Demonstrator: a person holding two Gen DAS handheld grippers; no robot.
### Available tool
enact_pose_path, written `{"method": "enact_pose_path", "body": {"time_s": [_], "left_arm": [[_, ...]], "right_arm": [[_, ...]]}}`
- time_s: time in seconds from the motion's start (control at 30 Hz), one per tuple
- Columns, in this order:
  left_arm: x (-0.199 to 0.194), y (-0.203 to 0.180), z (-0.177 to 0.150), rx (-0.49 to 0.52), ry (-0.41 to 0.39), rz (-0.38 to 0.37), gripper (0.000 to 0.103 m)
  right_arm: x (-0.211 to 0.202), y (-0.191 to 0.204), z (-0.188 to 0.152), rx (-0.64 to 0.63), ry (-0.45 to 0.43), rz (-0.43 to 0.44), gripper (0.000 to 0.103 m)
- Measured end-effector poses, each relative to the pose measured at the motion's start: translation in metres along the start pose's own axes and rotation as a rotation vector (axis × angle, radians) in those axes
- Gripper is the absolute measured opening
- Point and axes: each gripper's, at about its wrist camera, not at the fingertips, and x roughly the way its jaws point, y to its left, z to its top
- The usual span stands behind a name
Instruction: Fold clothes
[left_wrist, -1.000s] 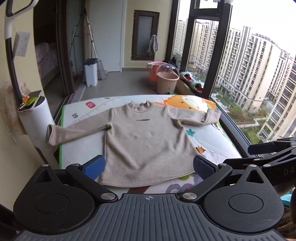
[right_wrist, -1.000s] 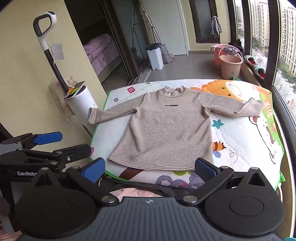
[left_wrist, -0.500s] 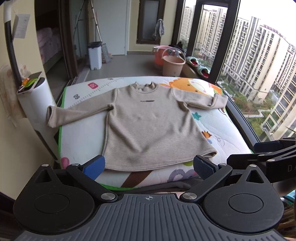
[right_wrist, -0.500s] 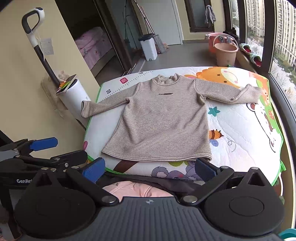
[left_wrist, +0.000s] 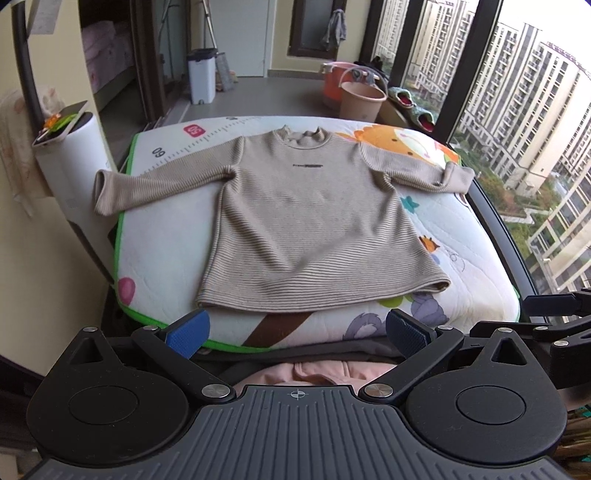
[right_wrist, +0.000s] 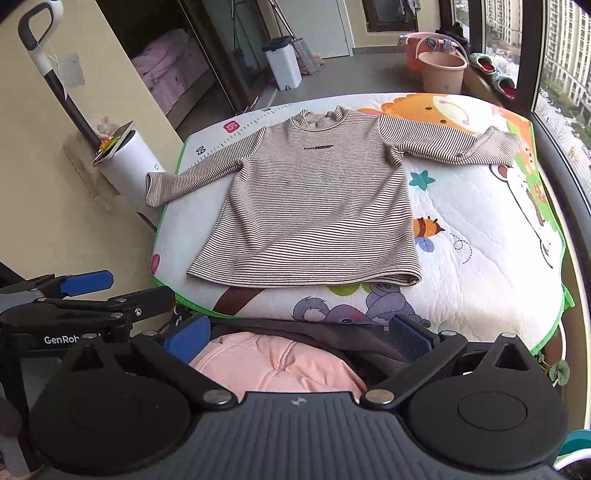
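A quilted play mat (left_wrist: 476, 258) (right_wrist: 480, 236) with a green edge and cartoon animal prints covers the raised surface ahead, and what lies under it cannot be told. Spread flat on the mat, front up, is the striped sweater (left_wrist: 306, 229) (right_wrist: 317, 206), beige with thin dark stripes, its collar toward the far end and its hem toward the near edge of the mat. Both sleeves are stretched out sideways; the left cuff hangs past the mat's left edge near a white cylinder (left_wrist: 79, 158) (right_wrist: 129, 166), and the right cuff rests on the mat by the window side. A small dark label sits across the chest. Beyond the mat stand a white bin (left_wrist: 201, 75) (right_wrist: 284, 68) and a pink bucket (left_wrist: 360, 99) (right_wrist: 441, 70) on the floor. The left tool (left_wrist: 295, 332) is held short of the near edge of the mat, its blue-padded fingers (left_wrist: 186, 332) spread wide with nothing between them, well clear of the hem. The right tool (right_wrist: 297, 338) is also short of the mat, its fingers (right_wrist: 408, 336) equally wide apart and empty, over a pink garment (right_wrist: 273, 365) at the bottom of the view. In the right wrist view the left tool shows at the left side, beside the mat's near left corner.
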Motion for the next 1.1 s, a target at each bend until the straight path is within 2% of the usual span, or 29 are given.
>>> {"method": "enact_pose_path", "body": {"time_s": [0.27,0.5,1.1], "left_arm": [[0.006,-0.001,-0.003,-0.002,0.023,0.001,0.103],[-0.001,0.002,-0.001,-0.017,0.002,-0.012,0.103],[0.006,-0.007,-0.002,0.017,0.031,-0.006,0.103]], "right_arm": [[-0.002,-0.001,0.002,-0.001,-0.014,-0.008,0.103],[-0.005,0.003,0.002,-0.015,-0.03,-0.013,0.103],[-0.006,0.007,-0.003,-0.035,-0.042,-0.016,0.103]]}}
